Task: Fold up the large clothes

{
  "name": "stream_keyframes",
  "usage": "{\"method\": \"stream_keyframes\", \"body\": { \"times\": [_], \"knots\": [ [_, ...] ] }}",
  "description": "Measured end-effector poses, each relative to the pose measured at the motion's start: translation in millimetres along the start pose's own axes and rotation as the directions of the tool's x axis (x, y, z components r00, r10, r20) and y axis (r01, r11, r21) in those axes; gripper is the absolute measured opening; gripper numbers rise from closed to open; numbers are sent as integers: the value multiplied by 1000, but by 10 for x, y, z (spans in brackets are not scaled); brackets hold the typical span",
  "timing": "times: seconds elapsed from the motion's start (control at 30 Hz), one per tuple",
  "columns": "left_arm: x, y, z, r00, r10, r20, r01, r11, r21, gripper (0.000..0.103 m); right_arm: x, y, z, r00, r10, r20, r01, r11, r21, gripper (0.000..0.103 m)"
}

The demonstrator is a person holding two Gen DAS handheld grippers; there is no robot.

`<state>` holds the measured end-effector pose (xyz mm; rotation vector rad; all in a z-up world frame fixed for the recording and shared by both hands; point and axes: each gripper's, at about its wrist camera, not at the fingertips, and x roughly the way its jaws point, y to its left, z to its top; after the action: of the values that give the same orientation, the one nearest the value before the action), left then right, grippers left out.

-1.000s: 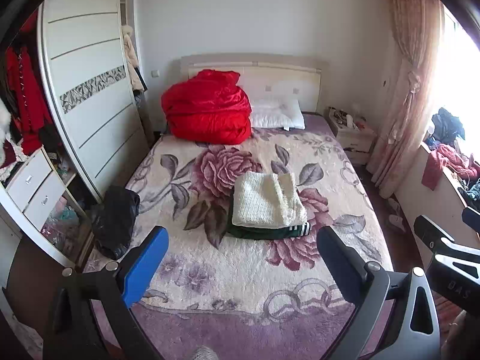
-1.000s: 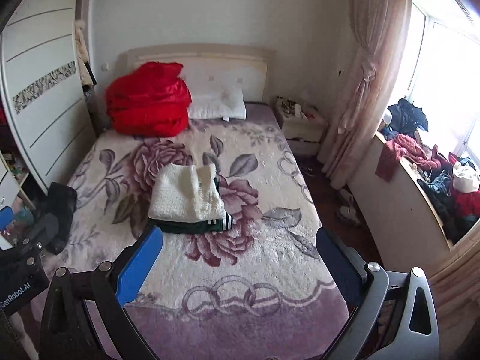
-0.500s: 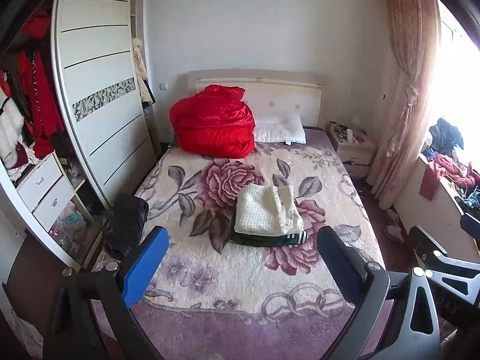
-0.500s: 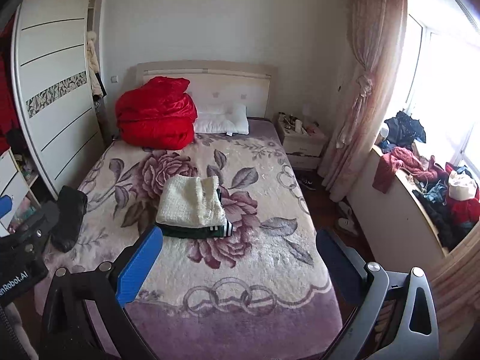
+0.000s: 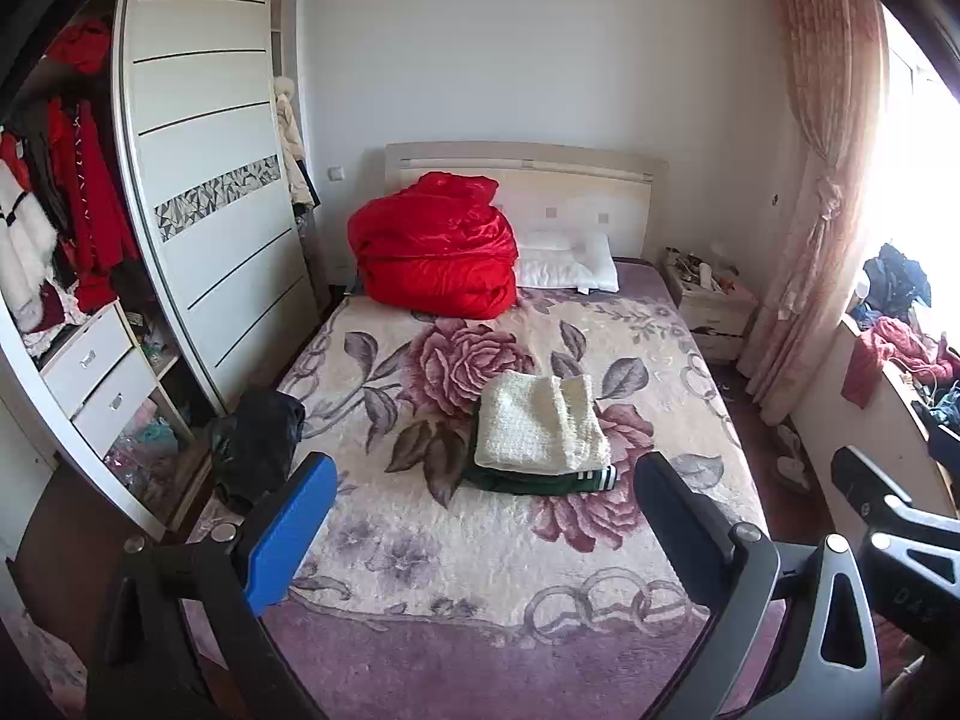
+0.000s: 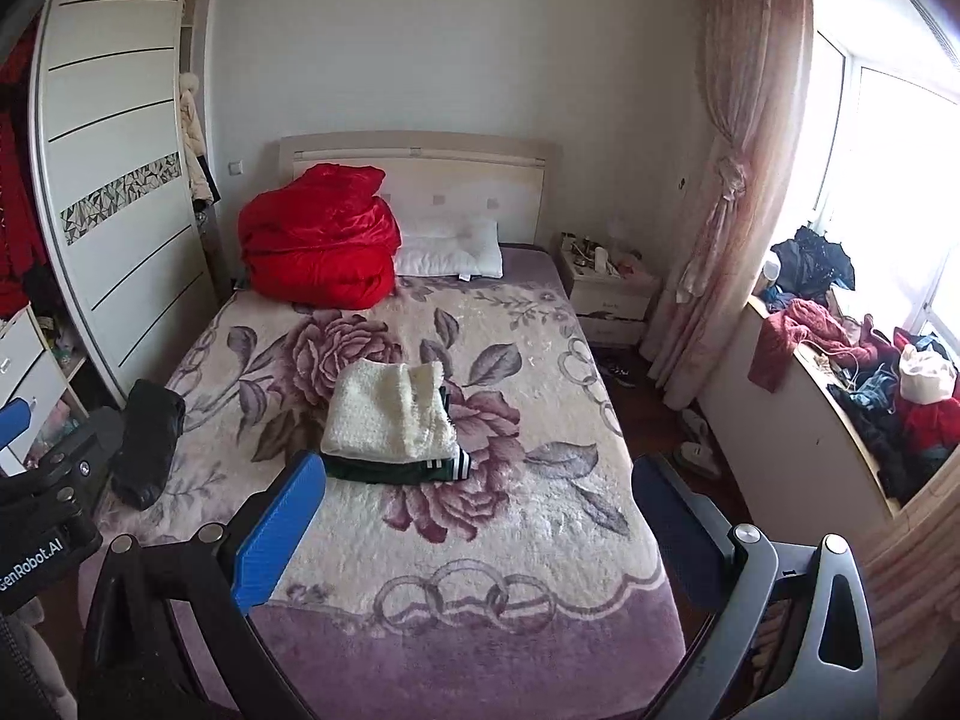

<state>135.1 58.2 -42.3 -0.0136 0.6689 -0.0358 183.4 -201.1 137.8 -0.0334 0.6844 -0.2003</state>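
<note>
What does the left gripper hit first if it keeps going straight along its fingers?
Probably the floral bedspread just short of the folded stack, cream knit on a dark green garment. The left gripper is open and held well above the bed; depth is unclear.

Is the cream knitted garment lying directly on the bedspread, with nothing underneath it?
No: the cream knitted garment rests on a folded dark green garment with white stripes.

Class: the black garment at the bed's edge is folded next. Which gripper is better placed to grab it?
Probably the left gripper: the black garment lies on its side; the right gripper sits farther across.
</note>
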Motion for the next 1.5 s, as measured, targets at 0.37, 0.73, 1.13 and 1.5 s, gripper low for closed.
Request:
{"method": "stream_keyframes", "body": {
  "times": [0.37,0.73,1.13,1.5],
  "knots": [
    [-63,20,-1,1000,10,10,-10,1000,-4,101,-78,37,-13,1000,12,9,-12,1000,2,103],
    [-116,79,43,1000,17,20,-17,1000,3,101,-83,43,-57,1000,23,9,-23,1000,11,103],
    [-144,88,77,1000,7,25,-8,1000,5,101,-103,58,-89,1000,22,8,-22,1000,16,103],
    [-172,97,117,1000,5,28,-5,1000,6,101,-122,62,-118,1000,21,8,-21,1000,17,103]
  ]
}}
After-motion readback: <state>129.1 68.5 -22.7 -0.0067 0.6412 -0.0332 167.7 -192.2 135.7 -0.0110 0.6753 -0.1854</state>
